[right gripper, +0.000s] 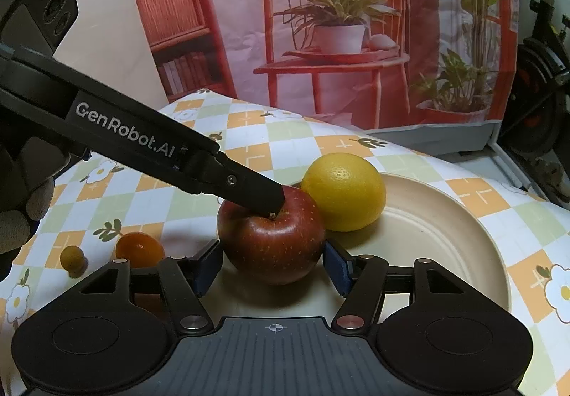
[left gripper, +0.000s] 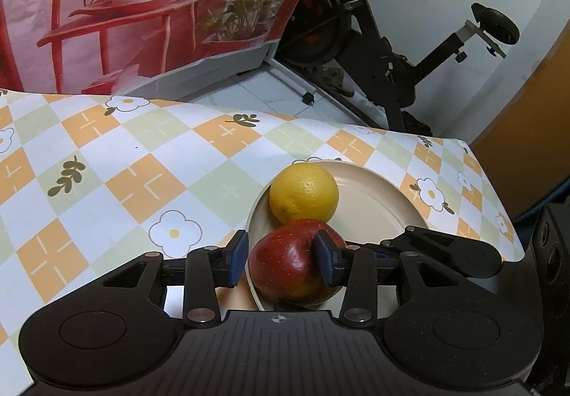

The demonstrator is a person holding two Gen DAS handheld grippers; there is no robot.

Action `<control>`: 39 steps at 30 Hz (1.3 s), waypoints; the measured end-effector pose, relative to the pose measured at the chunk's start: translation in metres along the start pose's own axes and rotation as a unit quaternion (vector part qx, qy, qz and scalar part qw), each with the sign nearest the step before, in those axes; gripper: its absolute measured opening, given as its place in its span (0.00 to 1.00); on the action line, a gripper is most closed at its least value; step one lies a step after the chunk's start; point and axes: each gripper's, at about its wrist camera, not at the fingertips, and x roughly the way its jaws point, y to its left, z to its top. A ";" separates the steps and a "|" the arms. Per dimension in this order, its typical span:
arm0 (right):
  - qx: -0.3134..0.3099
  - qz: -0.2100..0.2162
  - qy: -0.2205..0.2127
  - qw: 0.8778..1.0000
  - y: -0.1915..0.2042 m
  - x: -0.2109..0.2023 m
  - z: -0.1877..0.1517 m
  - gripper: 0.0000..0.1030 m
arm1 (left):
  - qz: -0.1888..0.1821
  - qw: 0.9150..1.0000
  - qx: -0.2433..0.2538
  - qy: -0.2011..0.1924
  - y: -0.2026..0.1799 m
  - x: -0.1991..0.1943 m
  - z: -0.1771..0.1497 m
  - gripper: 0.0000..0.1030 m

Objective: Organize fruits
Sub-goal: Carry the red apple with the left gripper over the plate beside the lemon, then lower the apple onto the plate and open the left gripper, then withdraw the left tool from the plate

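Locate apple (right gripper: 270, 243) at near edge of plate (right gripper: 445, 235), touching lemon (right gripper: 343, 191). Note right gripper (right gripper: 272, 269): jaws wide, pads flanking apple, contact not determinable. Note left gripper (left gripper: 281, 259): jaws part-open, one finger on apple's top. Confirm apple sits steady, then lift straight up to avoid rolling. Mind small orange (right gripper: 139, 248) on cloth (right gripper: 249, 146).
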 end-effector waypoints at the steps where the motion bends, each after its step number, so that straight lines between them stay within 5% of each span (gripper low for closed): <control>1: -0.001 0.000 0.003 1.000 0.000 -0.001 0.000 0.57 | 0.002 1.000 0.002 -0.001 -0.001 0.000 0.000 0.44; 8: 0.017 -0.011 0.010 1.000 -0.009 -0.022 -0.015 0.56 | 0.020 1.000 0.016 -0.006 -0.007 -0.002 -0.001 0.44; 21: 0.113 -0.061 -0.048 0.991 -0.014 -0.108 -0.079 0.56 | 0.066 0.997 0.029 -0.022 -0.023 -0.014 -0.008 0.44; 33: 0.116 -0.097 -0.089 0.984 0.007 -0.140 -0.125 0.56 | 0.084 0.990 0.039 -0.105 -0.032 -0.096 -0.053 0.44; 39: 0.095 -0.116 -0.089 0.985 0.024 -0.143 -0.135 0.55 | 0.114 0.984 -0.017 -0.133 -0.010 -0.135 -0.093 0.44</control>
